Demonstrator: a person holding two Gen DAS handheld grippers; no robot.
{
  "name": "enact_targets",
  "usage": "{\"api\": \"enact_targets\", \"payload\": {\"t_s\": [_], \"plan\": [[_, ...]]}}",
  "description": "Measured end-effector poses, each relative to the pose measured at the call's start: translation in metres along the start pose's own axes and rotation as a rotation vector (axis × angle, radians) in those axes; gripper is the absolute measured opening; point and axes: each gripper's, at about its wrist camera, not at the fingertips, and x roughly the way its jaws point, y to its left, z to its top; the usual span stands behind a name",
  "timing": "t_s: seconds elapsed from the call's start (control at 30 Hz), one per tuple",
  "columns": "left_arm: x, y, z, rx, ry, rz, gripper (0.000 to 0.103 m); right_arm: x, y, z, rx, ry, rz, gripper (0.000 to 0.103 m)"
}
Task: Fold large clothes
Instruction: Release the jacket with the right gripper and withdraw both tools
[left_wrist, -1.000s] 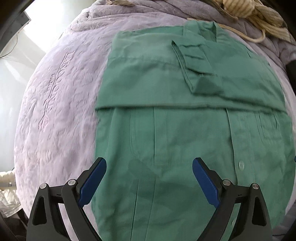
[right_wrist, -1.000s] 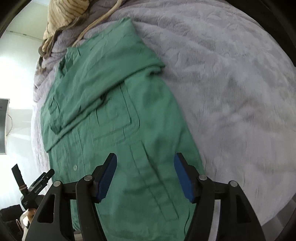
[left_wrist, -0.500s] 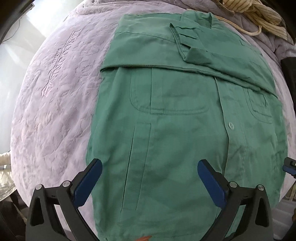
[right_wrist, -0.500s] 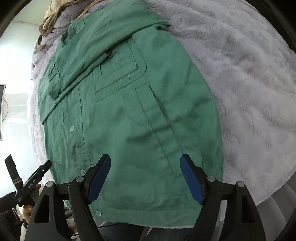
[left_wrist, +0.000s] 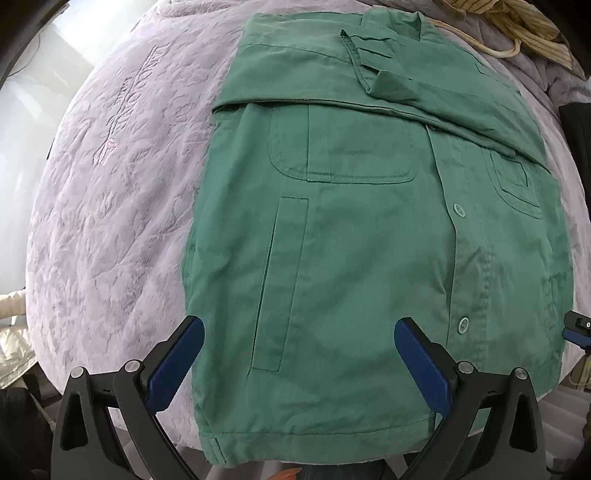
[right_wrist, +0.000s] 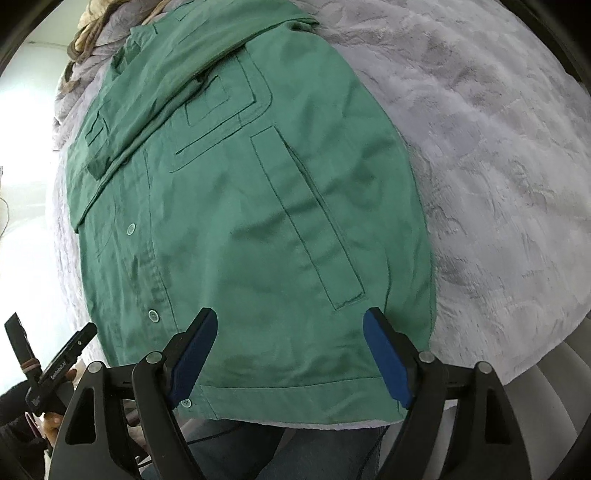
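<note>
Hovering wide open over the hem of the green jacket (left_wrist: 369, 258), left claw (left_wrist: 299, 363) and right claw (right_wrist: 290, 354), gripping nothing. Lying flat on the lilac bed blanket (left_wrist: 110, 206), sleeves folded across the chest. Risking a top-layer-only pinch, dragging those sleeves askew.

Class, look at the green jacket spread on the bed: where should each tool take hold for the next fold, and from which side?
Grip the green jacket at its bottom hem, one corner each, coming from the near bed edge. The hem lies flat along that edge, nearest both open tools, left tool and right tool. The sleeves are already folded across the chest, so lifting the hem toward the collar probably halves it.
</note>
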Motion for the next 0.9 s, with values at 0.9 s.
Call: {"api": "enact_targets", "payload": {"t_s": [0.9], "plan": [[0.023, 0.074, -0.016, -0.085, 0.094, -0.056, 0.103, -0.015, -0.054, 0.006, 0.058, -0.036, 0.037, 0.088]]}}
